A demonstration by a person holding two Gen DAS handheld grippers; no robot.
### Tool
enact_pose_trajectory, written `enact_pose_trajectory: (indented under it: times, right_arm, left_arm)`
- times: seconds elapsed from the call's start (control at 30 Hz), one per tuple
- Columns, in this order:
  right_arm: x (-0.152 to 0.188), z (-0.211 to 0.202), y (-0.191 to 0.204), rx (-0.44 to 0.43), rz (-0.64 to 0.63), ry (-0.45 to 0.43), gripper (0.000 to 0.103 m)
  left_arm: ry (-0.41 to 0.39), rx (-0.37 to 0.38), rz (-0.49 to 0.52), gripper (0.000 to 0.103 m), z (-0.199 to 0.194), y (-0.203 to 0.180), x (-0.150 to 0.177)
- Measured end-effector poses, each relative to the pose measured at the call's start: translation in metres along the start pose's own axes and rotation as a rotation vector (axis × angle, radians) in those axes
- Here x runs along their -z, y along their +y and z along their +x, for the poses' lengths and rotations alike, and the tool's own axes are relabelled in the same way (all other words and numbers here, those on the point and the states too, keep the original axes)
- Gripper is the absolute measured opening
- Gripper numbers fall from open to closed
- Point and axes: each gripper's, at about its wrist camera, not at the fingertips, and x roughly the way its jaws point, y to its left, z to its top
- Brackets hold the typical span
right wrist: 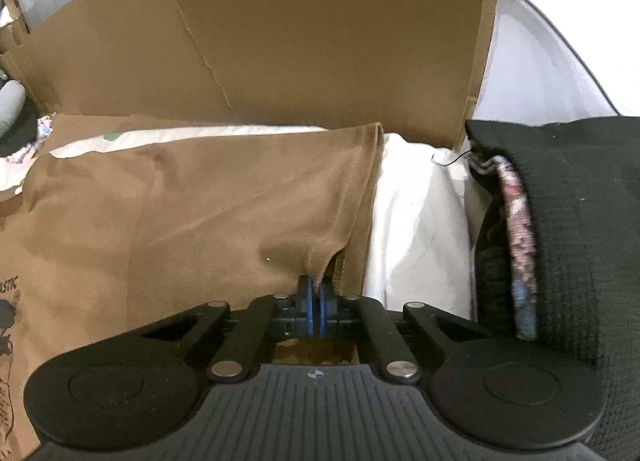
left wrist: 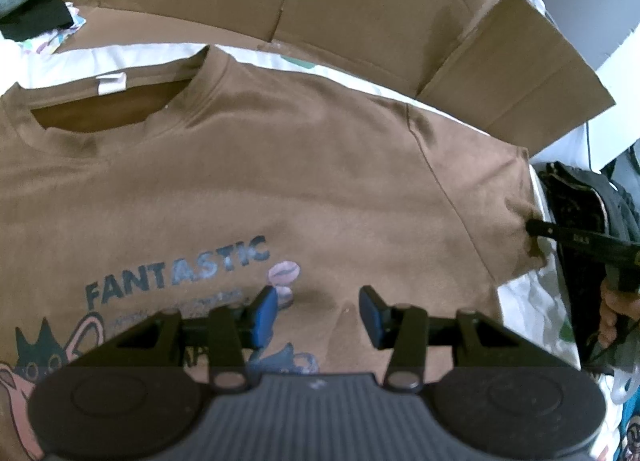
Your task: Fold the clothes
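Our right gripper (right wrist: 314, 303) pinches the sleeve hem of the soft brown cotton T-shirt (left wrist: 280, 165); our left gripper (left wrist: 318, 315) hovers spread above its print. We judge it light and limp, best held at hems.

Left claw (left wrist: 319, 315) gapes apart; right claw (right wrist: 315, 303) is pinched closed.

Brown T-shirt (left wrist: 320, 165) with dark lettering; white sheet (right wrist: 416, 213); black garment (right wrist: 568, 229).
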Motion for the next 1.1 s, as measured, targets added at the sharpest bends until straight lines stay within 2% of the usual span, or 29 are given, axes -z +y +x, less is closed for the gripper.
enact_pose_trajectory:
  times: [0.1, 0.3, 0.43, 0.57, 0.67, 0.77, 0.9, 1.0, 1.1]
  right_arm:
    - [0.006, -0.014, -0.006, 0.025, 0.025, -0.004, 0.0]
    - [0.009, -0.005, -0.005, 0.092, 0.01, 0.031, 0.003]
    - [0.009, -0.013, -0.004, 0.139, 0.01, 0.021, 0.006]
    - [0.009, -0.03, -0.001, 0.148, 0.039, -0.03, 0.011]
    - [0.007, -0.037, 0.009, 0.103, 0.027, -0.074, 0.019]
    - [0.009, -0.034, 0.019, 0.013, 0.01, -0.093, 0.027]
    - [0.017, -0.022, 0.033, -0.059, -0.051, -0.079, 0.028]
    - [0.026, -0.012, 0.037, -0.052, -0.088, -0.042, 0.028]
    - [0.032, -0.008, 0.027, -0.029, -0.032, -0.019, 0.029]
  left_arm:
    - [0.0, 0.001, 0.003, 0.048, 0.0, 0.0, 0.001]
    - [0.002, 0.004, 0.004, 0.048, 0.001, 0.002, 0.002]
    - [-0.003, 0.008, -0.008, 0.048, 0.0, 0.005, 0.001]
    - [-0.023, 0.013, -0.028, 0.048, -0.006, 0.01, -0.003]
    - [-0.023, -0.007, -0.019, 0.048, -0.006, 0.011, -0.004]
    - [-0.021, -0.019, -0.026, 0.048, -0.007, 0.013, -0.003]
    - [-0.016, -0.039, -0.024, 0.048, -0.008, 0.013, 0.0]
    - [-0.008, -0.049, -0.033, 0.048, -0.008, 0.013, 0.002]
    - [-0.003, -0.06, -0.024, 0.048, -0.008, 0.01, 0.005]
